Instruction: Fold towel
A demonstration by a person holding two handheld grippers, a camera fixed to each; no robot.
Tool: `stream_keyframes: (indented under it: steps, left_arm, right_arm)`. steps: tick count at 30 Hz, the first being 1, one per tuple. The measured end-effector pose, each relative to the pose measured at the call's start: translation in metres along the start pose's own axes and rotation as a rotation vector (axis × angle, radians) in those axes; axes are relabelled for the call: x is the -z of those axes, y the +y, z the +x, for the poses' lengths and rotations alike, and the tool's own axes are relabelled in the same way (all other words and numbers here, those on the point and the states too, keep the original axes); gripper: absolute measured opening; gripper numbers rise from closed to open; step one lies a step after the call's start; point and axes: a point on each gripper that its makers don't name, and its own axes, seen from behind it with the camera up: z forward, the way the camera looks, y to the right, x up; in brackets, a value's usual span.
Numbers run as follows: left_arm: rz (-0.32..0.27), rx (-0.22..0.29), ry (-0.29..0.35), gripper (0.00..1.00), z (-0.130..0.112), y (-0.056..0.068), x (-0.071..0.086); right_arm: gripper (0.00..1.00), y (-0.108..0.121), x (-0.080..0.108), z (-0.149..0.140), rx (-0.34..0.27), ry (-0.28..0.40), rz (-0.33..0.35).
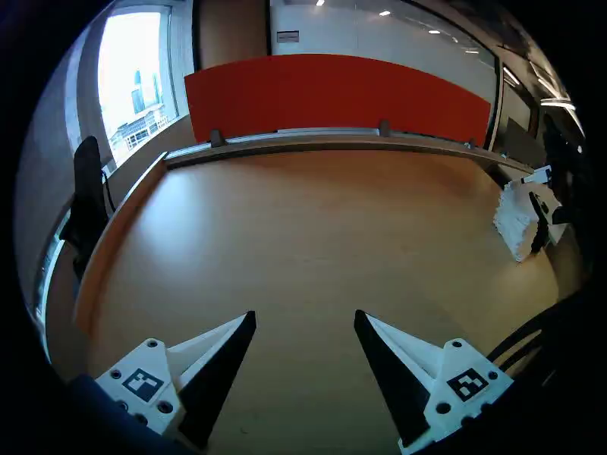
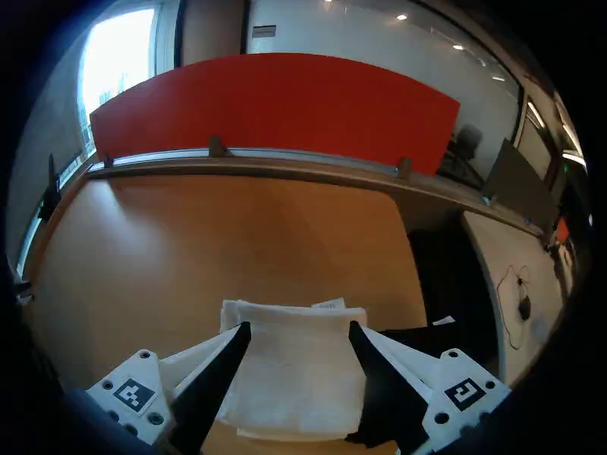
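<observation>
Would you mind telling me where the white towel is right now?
In the right gripper view, the white towel lies folded on the wooden desk, near its right edge, between the open fingers of the right tool.

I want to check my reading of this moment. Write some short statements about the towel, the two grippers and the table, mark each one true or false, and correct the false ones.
1. The towel is white and lies on the wooden table. True.
2. The left gripper holds a corner of the towel. False: its fingers stand open over bare table.
3. The divider panel behind the table is blue. False: it is red.
4. The right gripper is open, with the towel seen between its fingers. True.
5. In the left gripper view the towel lies far to the left. False: it lies far to the right.
</observation>
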Motion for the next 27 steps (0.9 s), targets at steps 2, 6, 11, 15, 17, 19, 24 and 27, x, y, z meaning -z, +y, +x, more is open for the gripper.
stream_keyframes:
  steps: [2, 6, 11, 15, 17, 19, 24, 27]
  left_arm:
    - [0.002, -0.001, -0.001, 0.97, 0.0, 0.0, 0.0]
    - [0.006, 0.001, -0.005, 0.97, -0.002, -0.001, 0.0]
    - [0.013, 0.004, -0.015, 0.97, -0.008, -0.004, 0.002]
    - [0.02, 0.003, -0.025, 0.97, -0.014, -0.006, 0.004]
    - [0.024, 0.003, -0.028, 0.97, -0.016, -0.006, 0.005]
    - [0.027, 0.004, -0.032, 0.97, -0.018, -0.007, 0.007]
    - [0.034, 0.005, -0.039, 0.97, -0.022, -0.008, 0.009]
    - [0.039, 0.004, -0.042, 0.96, -0.024, -0.01, 0.011]
  right_arm:
    - [1.0, 0.0, -0.003, -0.001, -0.002, -0.002, 0.001]
    - [1.0, 0.0, -0.01, -0.005, -0.006, -0.011, 0.001]
    - [1.0, 0.001, -0.019, -0.01, -0.009, -0.022, 0.0]
    - [1.0, 0.003, -0.027, -0.013, -0.008, -0.032, -0.002]
    - [1.0, 0.004, -0.032, -0.015, -0.008, -0.038, -0.002]
    - [1.0, 0.004, -0.036, -0.018, -0.007, -0.046, -0.003]
    - [1.0, 0.004, -0.046, -0.023, -0.002, -0.062, -0.004]
    - [1.0, 0.004, -0.051, -0.024, 0.001, -0.069, -0.003]
